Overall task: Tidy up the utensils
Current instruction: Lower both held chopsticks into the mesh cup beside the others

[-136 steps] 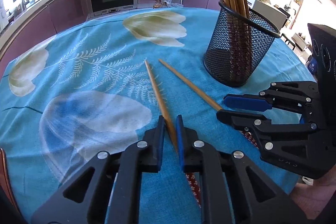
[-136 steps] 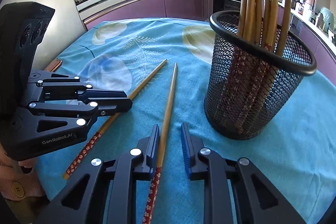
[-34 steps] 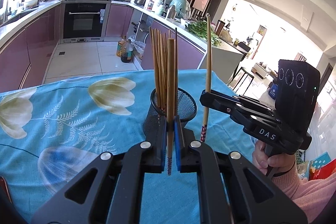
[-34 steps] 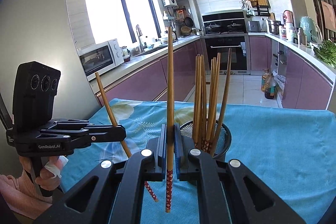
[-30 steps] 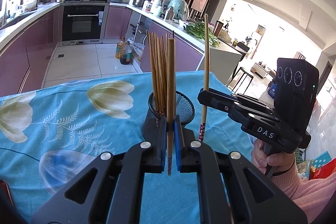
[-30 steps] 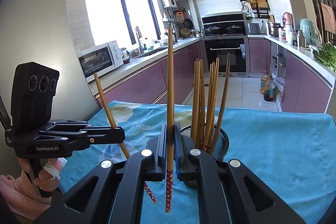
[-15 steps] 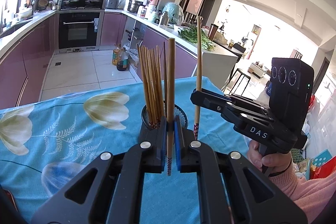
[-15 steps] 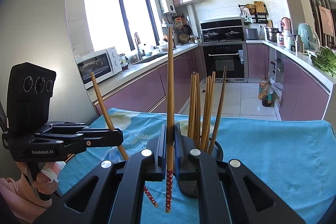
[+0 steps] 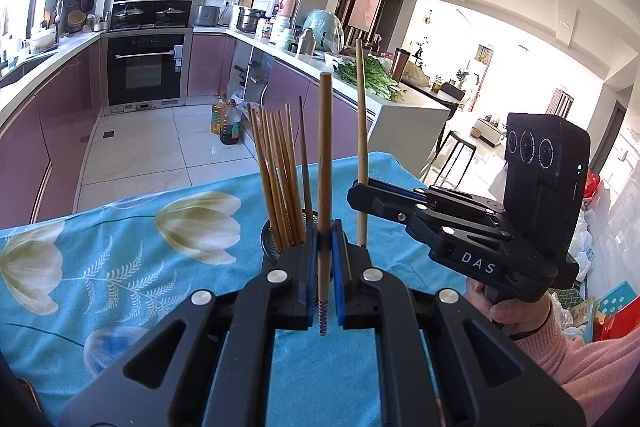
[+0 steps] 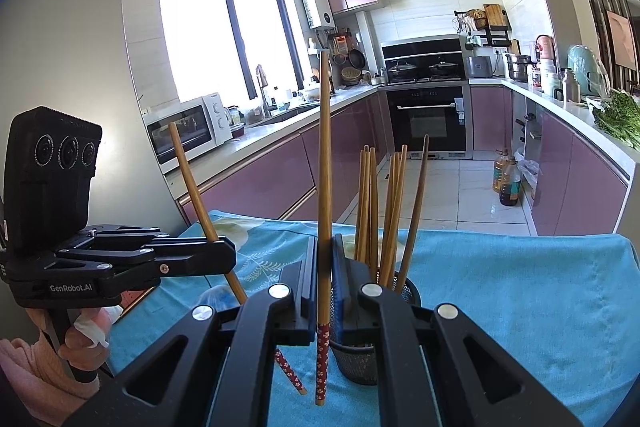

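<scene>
Two chopsticks held upright above the table

The left gripper [image 9: 324, 259] clamps a brown wooden chopstick [image 9: 325, 163]; the right gripper [image 10: 325, 267] clamps another [image 10: 325, 163]; the black mesh holder [image 10: 362, 363] stands at one o'clock.

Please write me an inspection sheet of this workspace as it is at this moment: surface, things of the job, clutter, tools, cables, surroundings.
Surface: table under a blue flowered cloth.
Job's things: black mesh holder with upright chopsticks; two more chopsticks held in the air near it.
Clutter: nothing seen on the cloth beside the holder.
Tools: left tool shut on a chopstick, patterned end down; right tool shut on another chopstick, patterned end down.
Cables: nothing seen.
Surroundings: kitchen with purple cabinets, oven, microwave, oil bottles on the floor.
</scene>
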A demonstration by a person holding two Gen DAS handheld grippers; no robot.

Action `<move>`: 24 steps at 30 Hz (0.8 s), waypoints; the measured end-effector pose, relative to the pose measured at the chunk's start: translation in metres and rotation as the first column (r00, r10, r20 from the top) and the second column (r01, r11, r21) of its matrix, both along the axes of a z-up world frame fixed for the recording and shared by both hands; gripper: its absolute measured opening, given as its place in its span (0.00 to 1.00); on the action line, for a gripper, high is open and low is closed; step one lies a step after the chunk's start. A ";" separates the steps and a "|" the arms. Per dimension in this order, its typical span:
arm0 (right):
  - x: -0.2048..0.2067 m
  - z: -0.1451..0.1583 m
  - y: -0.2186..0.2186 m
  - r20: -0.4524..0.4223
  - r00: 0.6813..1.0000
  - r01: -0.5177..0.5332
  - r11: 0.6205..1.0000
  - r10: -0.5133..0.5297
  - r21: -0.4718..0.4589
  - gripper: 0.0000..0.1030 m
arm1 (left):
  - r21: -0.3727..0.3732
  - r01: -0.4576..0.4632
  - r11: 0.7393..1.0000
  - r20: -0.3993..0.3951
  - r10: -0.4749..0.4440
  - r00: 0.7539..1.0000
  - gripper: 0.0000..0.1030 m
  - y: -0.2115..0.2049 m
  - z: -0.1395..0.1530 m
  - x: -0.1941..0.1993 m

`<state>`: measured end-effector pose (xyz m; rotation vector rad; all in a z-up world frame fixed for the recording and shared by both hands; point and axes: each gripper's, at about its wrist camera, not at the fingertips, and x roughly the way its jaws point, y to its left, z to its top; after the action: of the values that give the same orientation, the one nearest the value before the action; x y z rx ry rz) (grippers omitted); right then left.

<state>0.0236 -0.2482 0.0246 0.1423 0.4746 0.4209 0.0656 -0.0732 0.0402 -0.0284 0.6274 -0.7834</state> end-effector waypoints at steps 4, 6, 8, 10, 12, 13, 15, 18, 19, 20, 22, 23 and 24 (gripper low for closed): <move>0.000 0.000 -0.003 0.004 1.000 0.001 1.000 -0.001 0.002 0.06 | 0.001 0.002 1.000 0.010 -0.002 1.000 0.07 -0.002 0.005 0.000; 0.001 0.002 -0.003 0.008 1.000 0.001 1.000 -0.001 0.003 0.06 | 0.001 0.002 1.000 0.014 -0.002 1.000 0.07 -0.002 0.006 0.000; 0.001 0.002 -0.004 0.012 1.000 0.002 1.000 -0.002 0.006 0.06 | 0.000 0.000 1.000 0.022 0.000 1.000 0.07 -0.002 0.009 0.001; 0.002 0.005 -0.005 0.017 1.000 0.003 1.000 -0.003 0.009 0.06 | -0.008 -0.001 1.000 0.028 0.001 1.000 0.07 -0.002 0.013 0.002; 0.003 0.007 -0.003 0.023 1.000 0.006 1.000 -0.006 0.011 0.06 | -0.016 -0.001 1.000 0.038 0.002 0.999 0.07 -0.001 0.017 0.004; 0.003 0.007 -0.003 0.026 1.000 0.006 1.000 -0.006 0.012 0.06 | -0.022 0.001 1.000 0.041 0.000 0.999 0.07 -0.001 0.020 0.004; 0.002 0.009 -0.003 0.035 0.999 0.006 1.000 -0.007 0.014 0.06 | -0.028 0.000 1.000 0.056 0.002 0.998 0.07 -0.002 0.025 0.004; 0.005 0.013 -0.003 0.048 0.999 0.008 1.000 -0.009 0.016 0.06 | -0.037 0.000 0.999 0.071 0.003 0.997 0.07 -0.003 0.033 0.005; 0.005 0.014 -0.003 0.051 0.999 0.009 1.000 -0.009 0.017 0.06 | -0.040 -0.001 0.999 0.076 0.004 0.997 0.07 -0.003 0.035 0.006; 0.006 0.016 -0.003 0.055 0.998 0.010 1.000 -0.011 0.019 0.06 | -0.046 0.002 0.999 0.085 0.002 0.996 0.07 -0.003 0.038 0.007; 0.009 0.017 -0.003 0.060 0.998 0.013 1.000 -0.015 0.023 0.06 | -0.051 0.000 0.999 0.096 0.005 0.995 0.07 -0.003 0.043 0.009; 0.010 0.018 -0.003 0.063 0.998 0.015 1.000 -0.016 0.026 0.06 | -0.055 0.001 0.998 0.103 0.004 0.995 0.07 -0.003 0.045 0.009; 0.011 0.019 -0.003 0.064 0.998 0.016 0.999 -0.018 0.029 0.06 | -0.058 0.002 0.998 0.111 0.005 0.994 0.07 -0.004 0.047 0.009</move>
<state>0.0347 -0.2516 0.0435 0.1593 0.4046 0.4146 0.0747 -0.0770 0.0870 -0.0379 0.4996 -0.7962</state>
